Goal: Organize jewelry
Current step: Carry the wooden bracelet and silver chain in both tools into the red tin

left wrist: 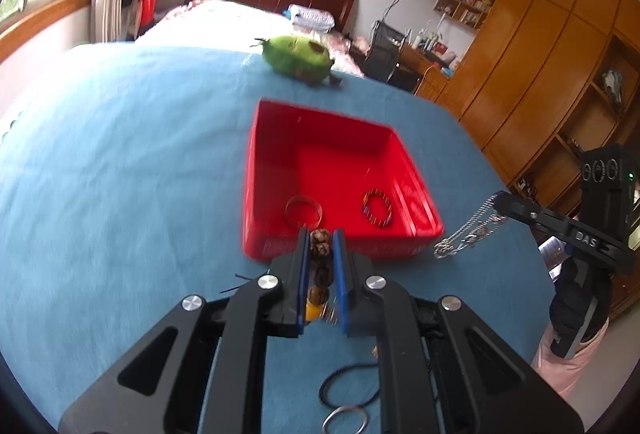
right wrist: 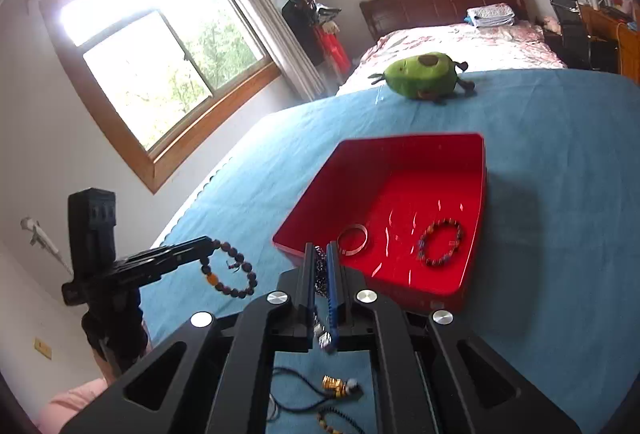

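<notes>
A red box (left wrist: 276,169) (right wrist: 476,193) sits on the blue cloth and holds a metal bangle (left wrist: 303,210) (right wrist: 353,239) and a coloured bead bracelet (left wrist: 377,208) (right wrist: 440,242). My left gripper (left wrist: 322,238) is shut on a dark wooden bead bracelet (left wrist: 321,248), which hangs as a loop (right wrist: 232,268) from its tip in the right wrist view, left of the box. My right gripper (right wrist: 319,254) is shut on a silver chain necklace (right wrist: 320,268); the chain (left wrist: 470,232) dangles from its tip right of the box. Both grippers hang above the cloth, just short of the box's near wall.
A green avocado plush toy (left wrist: 298,55) (right wrist: 424,75) lies at the cloth's far edge. Beneath the grippers lie a black cord loop (left wrist: 348,386), a metal ring (left wrist: 345,420), and a cord with gold and silver beads (right wrist: 340,386). A bed, desk and wooden cabinets stand beyond.
</notes>
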Motion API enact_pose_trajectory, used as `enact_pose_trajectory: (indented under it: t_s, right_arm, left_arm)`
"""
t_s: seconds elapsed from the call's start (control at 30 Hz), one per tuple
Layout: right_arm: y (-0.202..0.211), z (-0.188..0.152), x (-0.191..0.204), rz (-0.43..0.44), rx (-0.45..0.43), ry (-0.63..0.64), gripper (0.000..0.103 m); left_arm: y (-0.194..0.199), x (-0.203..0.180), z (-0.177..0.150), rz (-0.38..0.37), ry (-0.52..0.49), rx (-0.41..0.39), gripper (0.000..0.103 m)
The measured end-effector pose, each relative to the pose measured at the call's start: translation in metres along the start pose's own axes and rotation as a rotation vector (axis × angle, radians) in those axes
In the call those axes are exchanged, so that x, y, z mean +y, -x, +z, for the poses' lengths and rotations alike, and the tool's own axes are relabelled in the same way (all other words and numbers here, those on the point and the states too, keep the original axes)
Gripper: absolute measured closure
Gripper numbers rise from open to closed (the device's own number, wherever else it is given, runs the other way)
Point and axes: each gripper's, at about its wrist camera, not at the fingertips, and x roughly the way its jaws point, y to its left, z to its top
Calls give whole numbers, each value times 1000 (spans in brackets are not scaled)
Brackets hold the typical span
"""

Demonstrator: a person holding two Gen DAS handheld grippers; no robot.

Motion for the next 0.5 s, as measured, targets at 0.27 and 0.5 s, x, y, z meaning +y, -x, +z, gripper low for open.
enact_pose_trajectory:
  t_s: [0.27, 0.5]
  right_arm:
    - [-46, 31, -31, -52, -11, -58, 98]
    - [-104, 44, -60, -126, 72, -74, 98]
  left_arm:
    - [-30, -19, 46, -16, -4, -38, 93]
    - [-115, -9, 65, 18, 45, 68, 93]
